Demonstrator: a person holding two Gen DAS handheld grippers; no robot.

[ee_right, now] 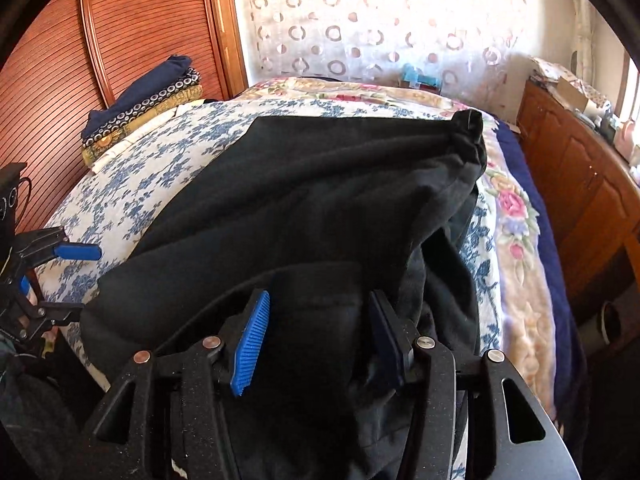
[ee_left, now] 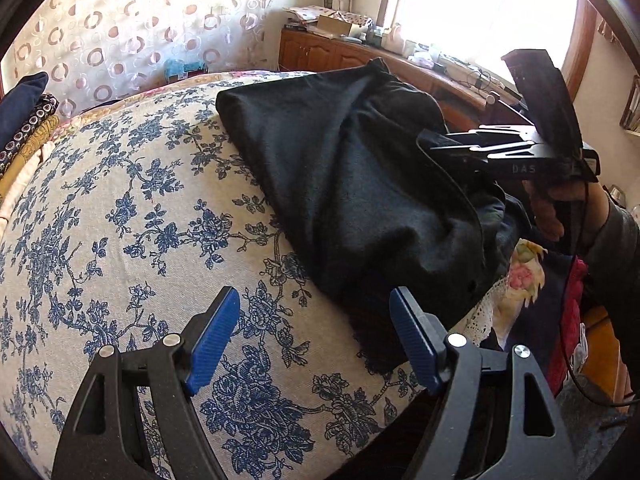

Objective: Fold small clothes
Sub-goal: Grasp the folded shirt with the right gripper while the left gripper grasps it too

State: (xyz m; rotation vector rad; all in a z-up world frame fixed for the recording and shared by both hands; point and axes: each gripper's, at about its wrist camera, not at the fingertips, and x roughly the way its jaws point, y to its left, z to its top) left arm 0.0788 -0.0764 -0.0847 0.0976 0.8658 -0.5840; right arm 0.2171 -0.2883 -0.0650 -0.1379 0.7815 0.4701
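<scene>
The black garment (ee_right: 304, 200), a soft matte knit that may be a sweatshirt or fleece though its exact type cannot be told, lies spread across the blue floral bedspread (ee_left: 120, 200), its far edge lying fairly flat and its near-right part bunched into deep folds that spill toward the bed's edge. It looks limp and moderately thick: it should drape and sag from whatever point is lifted, wrinkle easily, and grip the ribbed blue pads well rather than slip. It is not fragile, but judging by its bulk it will drag on the bedspread if pulled low. The right gripper (ee_right: 320, 336) sits at the near bunched edge with dark cloth filling the gap between its fingers (ee_right: 252, 340); the jaws stand fairly narrow and look to be pinching a thick fold, though how firmly cannot be told. The left gripper (ee_left: 316, 340) hovers over bare bedspread just beside the garment's near-left edge, jaws wide and holding nothing. A sensible hold for it would be that near-left hem or corner, taken through a single layer or two, so both grippers can stretch the edge taut. A stack of folded clothes (ee_right: 148, 108) rests at the far-left corner of the bed, well apart.
</scene>
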